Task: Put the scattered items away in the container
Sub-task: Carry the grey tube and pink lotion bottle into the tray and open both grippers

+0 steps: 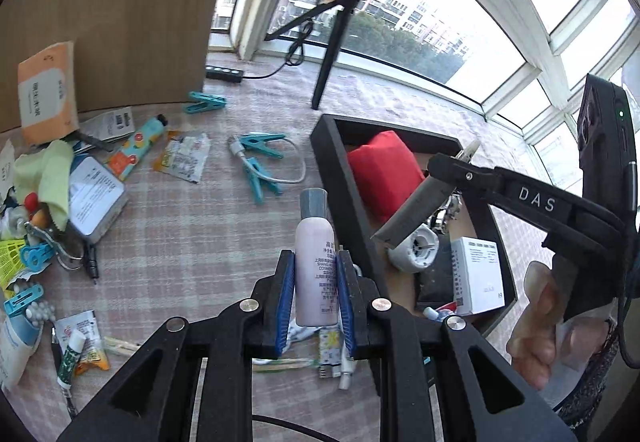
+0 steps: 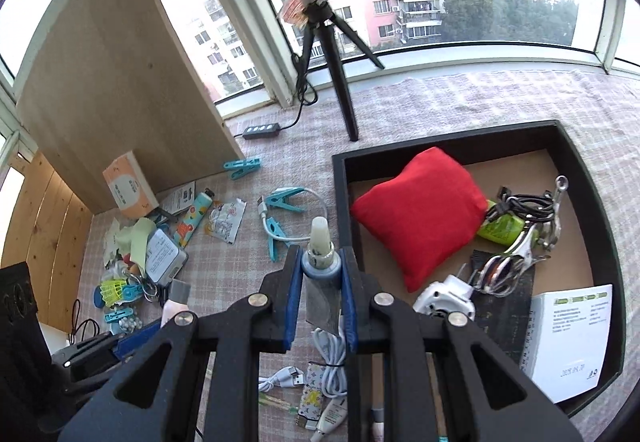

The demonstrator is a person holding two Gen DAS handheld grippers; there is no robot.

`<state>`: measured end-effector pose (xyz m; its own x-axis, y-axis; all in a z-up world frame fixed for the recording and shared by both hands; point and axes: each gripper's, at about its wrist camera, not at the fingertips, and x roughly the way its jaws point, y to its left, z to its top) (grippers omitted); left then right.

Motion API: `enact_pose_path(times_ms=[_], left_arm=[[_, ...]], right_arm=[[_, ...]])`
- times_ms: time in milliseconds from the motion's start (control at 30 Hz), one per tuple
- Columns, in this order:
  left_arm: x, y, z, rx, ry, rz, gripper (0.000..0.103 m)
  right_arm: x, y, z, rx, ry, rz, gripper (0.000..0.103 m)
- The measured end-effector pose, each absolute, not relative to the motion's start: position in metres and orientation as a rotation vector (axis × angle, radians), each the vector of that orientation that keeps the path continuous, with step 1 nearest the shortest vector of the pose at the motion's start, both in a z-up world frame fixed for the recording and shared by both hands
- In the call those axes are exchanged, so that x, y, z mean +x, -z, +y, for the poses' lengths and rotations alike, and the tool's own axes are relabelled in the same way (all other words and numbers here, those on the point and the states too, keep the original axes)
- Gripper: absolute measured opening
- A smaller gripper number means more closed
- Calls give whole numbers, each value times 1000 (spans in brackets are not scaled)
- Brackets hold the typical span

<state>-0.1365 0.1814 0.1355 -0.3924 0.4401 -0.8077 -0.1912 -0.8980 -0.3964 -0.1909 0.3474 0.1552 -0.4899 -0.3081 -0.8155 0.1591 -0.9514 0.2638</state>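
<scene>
I am carrying two finds toward the black open tray (image 2: 580,178) (half filled already): my left gripper (image 1: 316,282) clamping a pale pink bottle with grey cap (image 1: 314,254), my right gripper (image 2: 322,274) pinching a small blue-collared glue bottle (image 2: 320,250); next, releasing both over it.

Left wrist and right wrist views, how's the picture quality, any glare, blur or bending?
Left wrist view: window blown out white at top right, frames bowed by the fisheye, the pink bottle sharp. Right wrist view: daylight even, black tray rim curved, dark vignette in the corners, no noticeable motion blur.
</scene>
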Motion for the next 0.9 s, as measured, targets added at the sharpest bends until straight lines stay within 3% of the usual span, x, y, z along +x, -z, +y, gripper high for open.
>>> enact_pose_path(times_ms=[567, 600, 667, 733, 900], left_arm=[[-113, -161, 336, -1333, -2183, 8, 20], [-110, -163, 342, -1317, -2199, 29, 25], [-106, -167, 352, -1294, -2233, 77, 58], [-102, -171, 357, -1260, -2246, 107, 60], [-98, -175, 359, -1242, -2255, 139, 60]], right_arm=[[-174, -173, 512, 1468, 2787, -378, 19], [-174, -174, 515, 1470, 2788, -382, 20], [-172, -174, 519, 1477, 2794, -380, 29], [-171, -176, 520, 1461, 2800, -376, 48], [-171, -177, 519, 1458, 2802, -377, 49]])
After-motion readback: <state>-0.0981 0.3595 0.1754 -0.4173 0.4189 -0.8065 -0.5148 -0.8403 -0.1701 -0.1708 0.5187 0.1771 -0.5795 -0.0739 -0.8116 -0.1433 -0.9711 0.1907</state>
